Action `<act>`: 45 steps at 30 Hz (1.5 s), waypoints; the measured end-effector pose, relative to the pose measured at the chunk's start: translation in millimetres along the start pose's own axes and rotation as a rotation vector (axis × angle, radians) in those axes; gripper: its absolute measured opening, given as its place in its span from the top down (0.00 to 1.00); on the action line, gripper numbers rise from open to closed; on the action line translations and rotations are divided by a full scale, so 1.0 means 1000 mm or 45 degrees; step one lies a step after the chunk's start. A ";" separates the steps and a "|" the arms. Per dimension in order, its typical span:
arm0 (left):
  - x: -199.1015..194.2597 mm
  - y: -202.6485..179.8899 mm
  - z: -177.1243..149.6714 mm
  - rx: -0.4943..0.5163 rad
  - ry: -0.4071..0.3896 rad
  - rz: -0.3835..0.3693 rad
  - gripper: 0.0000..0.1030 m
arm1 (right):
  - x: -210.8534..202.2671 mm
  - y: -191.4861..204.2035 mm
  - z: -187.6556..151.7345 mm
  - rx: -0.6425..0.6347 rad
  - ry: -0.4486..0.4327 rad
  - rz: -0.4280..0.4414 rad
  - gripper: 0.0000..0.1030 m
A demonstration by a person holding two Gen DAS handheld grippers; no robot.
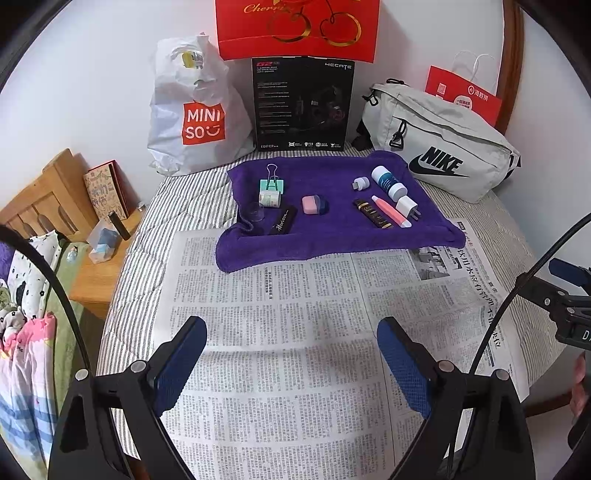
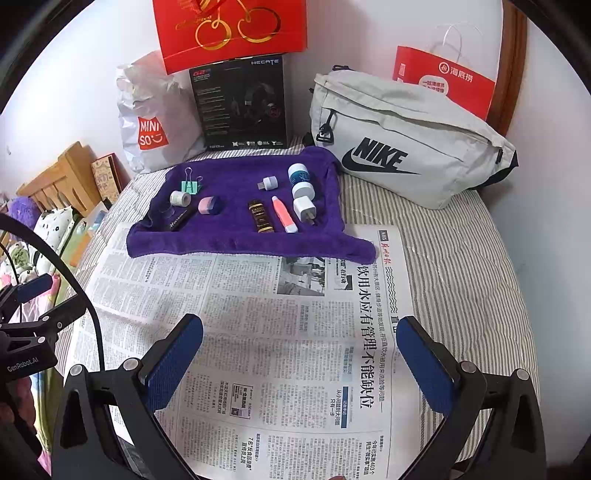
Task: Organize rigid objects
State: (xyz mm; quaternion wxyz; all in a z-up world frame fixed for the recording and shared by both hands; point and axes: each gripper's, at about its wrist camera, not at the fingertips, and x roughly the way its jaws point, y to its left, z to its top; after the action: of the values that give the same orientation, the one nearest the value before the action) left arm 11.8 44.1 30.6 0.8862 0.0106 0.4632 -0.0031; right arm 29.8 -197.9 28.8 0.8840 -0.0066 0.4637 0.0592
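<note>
A purple towel [image 1: 332, 236] [image 2: 229, 242] lies on the bed and carries several small items. On its left: a green binder clip [image 1: 273, 181], a tape roll [image 1: 269, 198], a clear cap [image 1: 254, 213], a black case [image 1: 282, 220]. In the middle sits a pink-and-blue eraser [image 1: 314, 205] [image 2: 209, 205]. On its right: a white bottle [image 1: 388, 181] [image 2: 300, 179], a small USB light [image 1: 360, 183], a white charger [image 1: 407, 205] [image 2: 305, 209], a pink tube [image 1: 390, 211] [image 2: 284, 214], a dark tube [image 1: 376, 213] [image 2: 260, 216]. My left gripper [image 1: 291, 362] and right gripper [image 2: 299, 354] are open and empty above the newspaper, short of the towel.
A newspaper [image 1: 295, 350] [image 2: 258, 350] covers the striped bedding. Behind the towel stand a Miniso bag [image 1: 192, 110], a black headset box [image 1: 303, 103], a red gift bag [image 1: 295, 26], a grey Nike bag [image 1: 443, 147] [image 2: 402, 140] and a red paper bag [image 2: 443, 81]. A wooden nightstand [image 1: 96, 273] is at left.
</note>
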 end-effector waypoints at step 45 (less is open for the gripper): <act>0.002 0.004 0.000 0.008 -0.001 0.001 0.09 | -0.002 -0.003 0.002 0.012 0.000 -0.016 0.00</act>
State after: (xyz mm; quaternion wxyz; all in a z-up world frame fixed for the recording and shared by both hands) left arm 13.0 48.2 29.5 0.8863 0.0137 0.4629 -0.0043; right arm 30.5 -200.8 31.0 0.8844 -0.0053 0.4639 0.0514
